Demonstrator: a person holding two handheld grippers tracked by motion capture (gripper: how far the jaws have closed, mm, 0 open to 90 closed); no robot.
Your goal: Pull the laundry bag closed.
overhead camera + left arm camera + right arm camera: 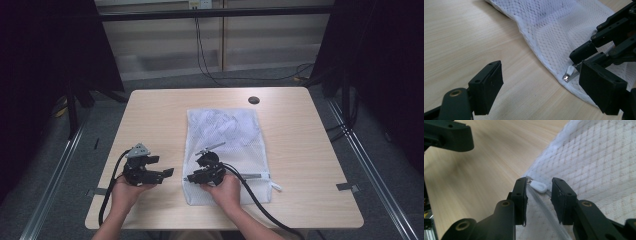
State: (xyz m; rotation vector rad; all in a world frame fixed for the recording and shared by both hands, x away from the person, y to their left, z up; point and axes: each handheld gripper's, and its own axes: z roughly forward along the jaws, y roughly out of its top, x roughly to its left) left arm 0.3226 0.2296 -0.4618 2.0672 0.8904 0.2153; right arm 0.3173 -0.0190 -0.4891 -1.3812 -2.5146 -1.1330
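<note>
We see one white mesh bag (pixel 225 150) lying flat on a pale woodgrain table (pixel 150 115). Our right gripper (pixel 539 188) brackets its small white zipper pull (pixel 537 186), jaws not yet pressing; our left gripper (pixel 541 87) gapes empty.

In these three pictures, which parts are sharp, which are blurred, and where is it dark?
High view: the table is evenly lit and the sides are dark. Left gripper view: the mesh bag is sharp, with a glint on its zipper pull. Right gripper view: the near jaws are sharp, and the wood at left is blurred.

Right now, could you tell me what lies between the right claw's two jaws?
The mesh bag's white zipper pull and its zipper track lie between the right claw's jaws, untouched, as the right gripper view shows.
</note>
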